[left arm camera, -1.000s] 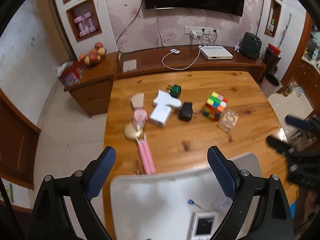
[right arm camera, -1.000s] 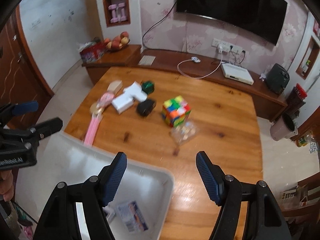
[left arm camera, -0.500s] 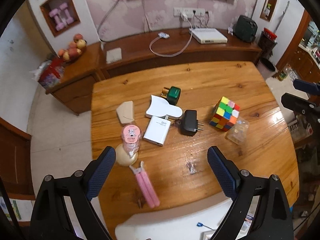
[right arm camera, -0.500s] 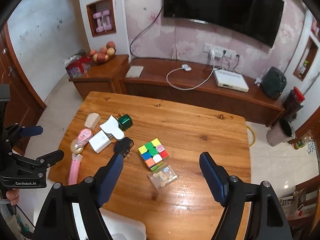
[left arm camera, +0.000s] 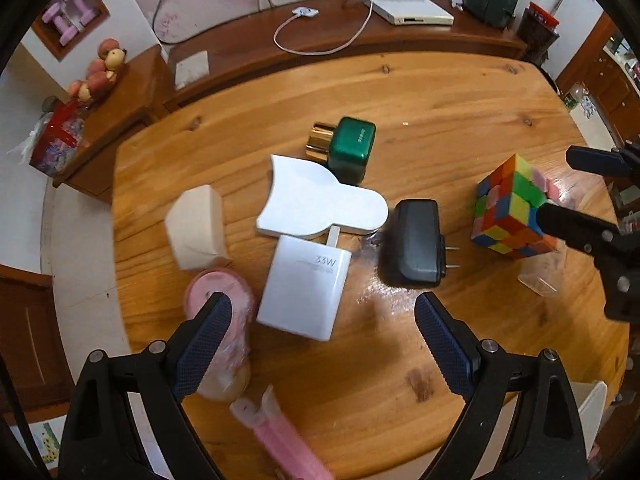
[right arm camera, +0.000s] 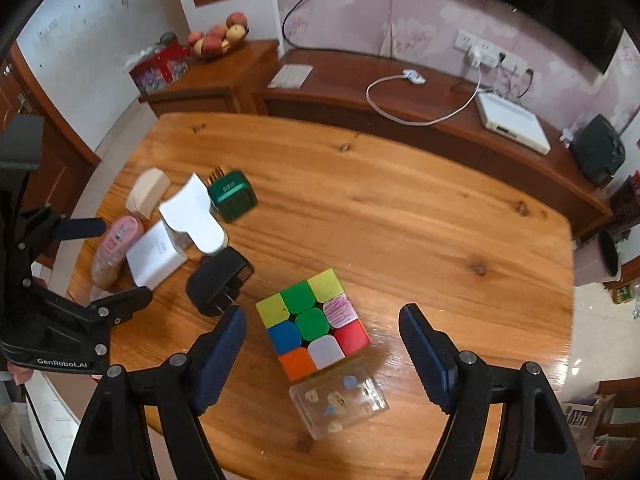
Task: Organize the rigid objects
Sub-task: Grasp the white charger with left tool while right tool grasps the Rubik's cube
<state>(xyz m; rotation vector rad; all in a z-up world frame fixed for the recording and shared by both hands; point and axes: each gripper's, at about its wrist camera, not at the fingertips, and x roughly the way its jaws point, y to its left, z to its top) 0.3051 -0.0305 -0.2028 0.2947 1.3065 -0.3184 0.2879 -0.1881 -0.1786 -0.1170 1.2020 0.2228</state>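
While both grippers hang wide and empty, chargers and cube lie ahead.
Left gripper frames the white 33W charger; right gripper frames the Rubik's cube.

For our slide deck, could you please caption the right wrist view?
Open right gripper poised above a multicoloured puzzle cube beside a clear plastic box on the wooden table.

pink tube blurred, cut off by bottom edge.

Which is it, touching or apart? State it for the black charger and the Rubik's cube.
Apart. The left wrist view shows a strip of bare table between the black charger prongs and the Rubik's cube.
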